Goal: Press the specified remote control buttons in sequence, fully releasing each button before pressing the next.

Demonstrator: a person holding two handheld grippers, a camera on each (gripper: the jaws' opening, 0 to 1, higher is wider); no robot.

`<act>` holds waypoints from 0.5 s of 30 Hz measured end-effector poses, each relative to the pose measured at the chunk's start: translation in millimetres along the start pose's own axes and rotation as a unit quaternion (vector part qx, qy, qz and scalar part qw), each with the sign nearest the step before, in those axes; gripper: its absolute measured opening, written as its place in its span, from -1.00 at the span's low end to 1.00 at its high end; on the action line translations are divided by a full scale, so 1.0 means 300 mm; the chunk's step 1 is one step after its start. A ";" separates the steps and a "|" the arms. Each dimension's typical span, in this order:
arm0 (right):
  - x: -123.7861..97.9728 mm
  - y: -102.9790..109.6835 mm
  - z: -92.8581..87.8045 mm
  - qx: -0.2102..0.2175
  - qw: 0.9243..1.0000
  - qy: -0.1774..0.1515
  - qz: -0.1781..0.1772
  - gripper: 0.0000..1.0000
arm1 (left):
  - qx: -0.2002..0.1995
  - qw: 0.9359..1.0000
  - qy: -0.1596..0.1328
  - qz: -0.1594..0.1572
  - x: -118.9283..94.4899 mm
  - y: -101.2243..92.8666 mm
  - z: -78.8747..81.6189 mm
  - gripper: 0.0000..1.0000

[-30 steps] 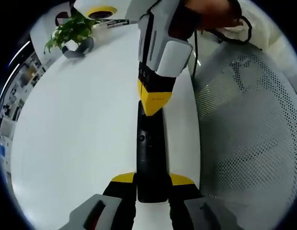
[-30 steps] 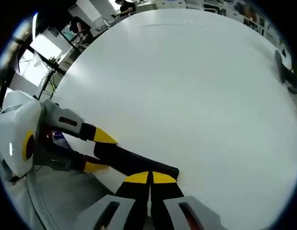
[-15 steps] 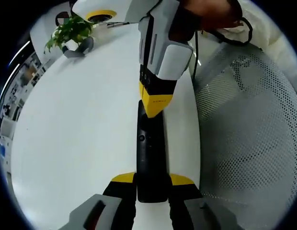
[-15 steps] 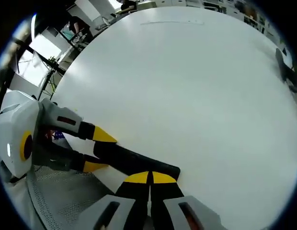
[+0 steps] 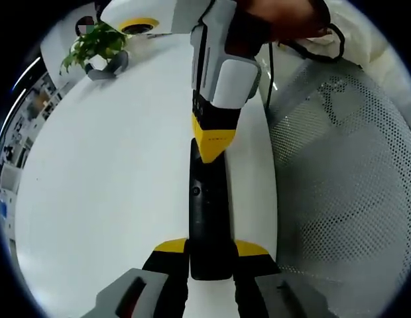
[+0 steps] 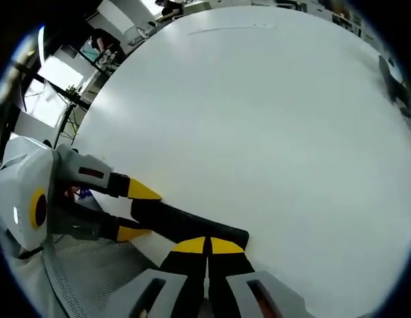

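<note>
A black remote control (image 5: 208, 212) lies lengthwise at the white table's (image 5: 99, 172) right edge. My left gripper (image 5: 210, 249) is shut on its near end, one yellow fingertip on each side. My right gripper (image 5: 211, 147) comes down from the top of the left gripper view, shut, with its yellow tips on the remote's far part, above a small round button (image 5: 195, 191). In the right gripper view, my right gripper (image 6: 207, 246) is shut, its joined tips over the remote's (image 6: 185, 223) end. My left gripper (image 6: 135, 211) clamps the other end from the left.
A potted green plant (image 5: 98, 41) in a grey holder stands at the table's far left, beside a white and yellow device (image 5: 136, 14). A white mesh chair (image 5: 338, 172) is right of the table edge. A dark object (image 6: 395, 89) sits at the table's far side.
My right gripper's body has leaned slightly to the left while its tip stays on the remote's far part. The left gripper keeps its hold, and the remote has not moved.
</note>
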State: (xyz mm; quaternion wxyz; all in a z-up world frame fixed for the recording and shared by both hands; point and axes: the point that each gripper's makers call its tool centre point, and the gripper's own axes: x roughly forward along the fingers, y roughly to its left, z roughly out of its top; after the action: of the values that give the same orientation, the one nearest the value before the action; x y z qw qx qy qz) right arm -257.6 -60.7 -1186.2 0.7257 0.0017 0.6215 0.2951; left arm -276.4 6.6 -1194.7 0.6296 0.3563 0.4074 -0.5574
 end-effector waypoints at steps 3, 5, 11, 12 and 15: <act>0.001 0.000 0.001 -0.001 1.000 0.001 0.001 -1.00 | -0.002 1.000 -0.004 0.001 0.000 0.000 -0.001 -0.51; 0.000 0.001 0.001 -0.003 1.000 0.002 -0.001 -1.00 | -0.004 1.000 -0.005 0.002 0.000 0.000 -0.001 -0.51; -0.001 0.002 0.001 -0.005 1.000 0.004 -0.004 -1.00 | -0.004 1.000 -0.004 0.002 0.000 0.001 -0.001 -0.51; -0.001 0.002 0.001 -0.006 1.000 0.004 -0.005 -1.00 | -0.004 1.000 -0.003 0.002 0.000 0.001 -0.001 -0.51; -0.001 0.006 0.009 -0.008 1.000 0.000 -0.006 -1.00 | -0.004 1.000 -0.002 0.003 0.000 0.001 -0.001 -0.51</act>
State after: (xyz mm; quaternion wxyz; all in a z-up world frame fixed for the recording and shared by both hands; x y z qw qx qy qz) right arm -256.0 -58.5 -1184.7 0.7278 -0.0081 0.6187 0.2958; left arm -276.2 6.9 -1194.8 0.6334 0.3540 0.4072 -0.5547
